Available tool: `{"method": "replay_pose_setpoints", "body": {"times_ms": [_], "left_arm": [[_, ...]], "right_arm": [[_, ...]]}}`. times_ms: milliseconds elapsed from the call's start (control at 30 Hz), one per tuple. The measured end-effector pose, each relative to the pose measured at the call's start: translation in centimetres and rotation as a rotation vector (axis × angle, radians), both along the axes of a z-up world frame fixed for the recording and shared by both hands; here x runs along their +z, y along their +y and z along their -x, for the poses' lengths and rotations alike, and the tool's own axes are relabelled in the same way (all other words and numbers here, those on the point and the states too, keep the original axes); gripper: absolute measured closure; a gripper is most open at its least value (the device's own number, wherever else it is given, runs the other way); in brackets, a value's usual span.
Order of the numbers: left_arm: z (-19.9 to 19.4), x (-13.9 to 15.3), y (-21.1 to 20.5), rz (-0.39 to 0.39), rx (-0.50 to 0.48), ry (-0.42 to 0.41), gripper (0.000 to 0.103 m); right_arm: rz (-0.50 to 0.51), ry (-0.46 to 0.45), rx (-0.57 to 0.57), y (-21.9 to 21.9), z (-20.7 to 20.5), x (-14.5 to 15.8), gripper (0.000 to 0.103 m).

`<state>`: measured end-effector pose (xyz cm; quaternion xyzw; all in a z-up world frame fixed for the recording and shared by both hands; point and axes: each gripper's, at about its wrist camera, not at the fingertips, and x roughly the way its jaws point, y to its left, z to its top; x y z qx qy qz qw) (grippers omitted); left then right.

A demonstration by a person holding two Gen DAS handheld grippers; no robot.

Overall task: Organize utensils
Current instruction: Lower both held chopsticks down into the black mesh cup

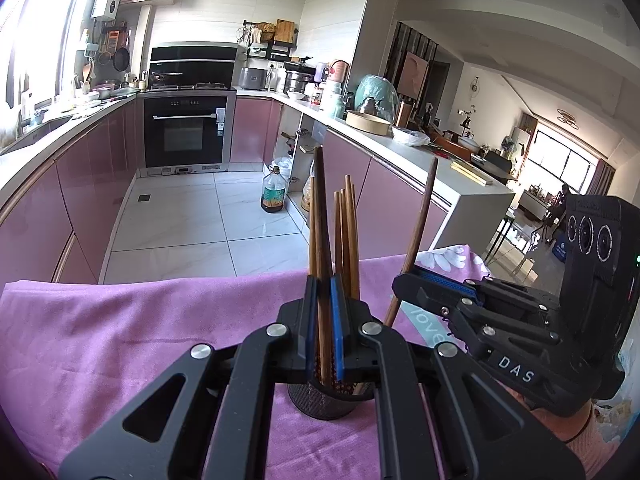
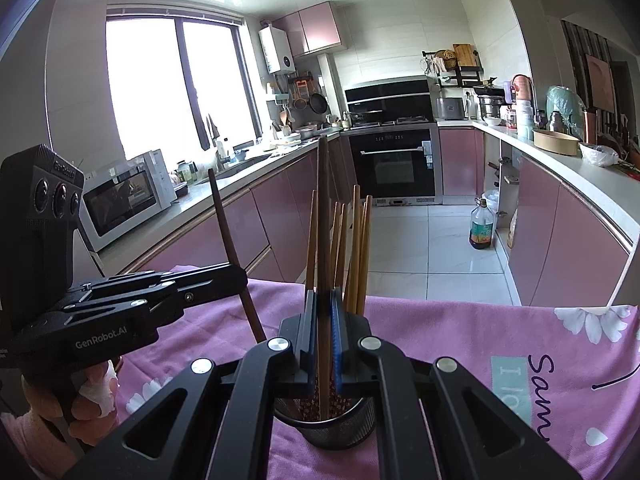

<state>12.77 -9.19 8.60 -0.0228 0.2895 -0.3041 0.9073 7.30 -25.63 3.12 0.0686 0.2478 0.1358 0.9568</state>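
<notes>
A black mesh utensil cup (image 1: 320, 402) stands on the purple cloth (image 1: 120, 344), with several light wooden chopsticks (image 1: 347, 236) upright in it. My left gripper (image 1: 323, 320) is shut on a dark brown chopstick (image 1: 322, 208) whose lower end is in the cup. In the right wrist view the cup (image 2: 332, 426) holds several chopsticks (image 2: 360, 248), and my right gripper (image 2: 323, 328) is shut on a dark chopstick (image 2: 323, 208) reaching into the cup. Each gripper shows in the other's view, the right one (image 1: 404, 280) and the left one (image 2: 240, 276), each clamping a tilted dark chopstick.
Pink kitchen cabinets line both sides, with a black oven (image 1: 185, 132) at the far end. An oil bottle (image 1: 273, 194) stands on the white tile floor. A microwave (image 2: 124, 196) sits on the left counter. The cloth has white flower prints (image 2: 596, 322) and lettering.
</notes>
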Motion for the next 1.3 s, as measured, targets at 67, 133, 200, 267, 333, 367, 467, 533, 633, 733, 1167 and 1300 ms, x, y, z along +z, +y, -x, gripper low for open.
{"method": "replay_pose_setpoints", "body": {"times_ms": [67,133,200,267,333,367,467,533,633,733,1167,1300], "left_arm": [[-0.5,-0.1,-0.1,-0.003,0.001,0.001,0.096],[-0.5,-0.4,-0.2,-0.012,0.003,-0.003,0.096],[-0.6,-0.6,-0.5,-0.014,0.005,-0.003,0.096],[-0.9,-0.7,-0.7,-0.016,0.009,0.0,0.096],[-1.1,-0.8,-0.7,-0.016,0.011,0.002,0.096],[-1.3,-0.9,-0.7,-0.018,0.013,0.002,0.096],[-1.7,-1.0,-1.1,-0.024,0.02,0.003,0.095],[-1.8,-1.2,-1.2,-0.023,0.026,0.005,0.095],[-1.7,-1.8,-1.4,-0.023,0.032,0.008,0.095],[-2.2,-2.1,-1.4,-0.03,0.04,0.013,0.095],[-4.5,-3.3,-1.9,-0.054,0.041,0.04,0.095],[-4.9,-4.2,-2.3,-0.064,0.033,0.058,0.095]], "right_arm": [[-0.005,0.002,-0.001,-0.1,-0.1,-0.1,0.098],[-0.005,0.004,-0.001,0.0,-0.1,-0.1,0.098],[-0.004,0.004,0.0,0.0,-0.2,-0.1,0.098],[-0.002,0.004,0.002,0.1,-0.2,-0.1,0.098],[-0.003,0.005,0.002,0.1,-0.3,-0.2,0.098],[-0.006,0.006,0.002,0.0,-0.4,-0.2,0.098],[-0.012,0.011,0.001,-0.1,-0.7,-0.4,0.098],[-0.016,0.014,0.0,-0.2,-0.9,-0.4,0.098],[-0.018,0.017,0.001,-0.2,-1.2,-0.4,0.098],[-0.023,0.022,0.0,-0.3,-1.4,-0.5,0.098],[-0.035,0.043,-0.002,-0.5,-2.6,-1.0,0.098],[-0.036,0.049,-0.004,-0.3,-3.0,-1.0,0.098]]}}
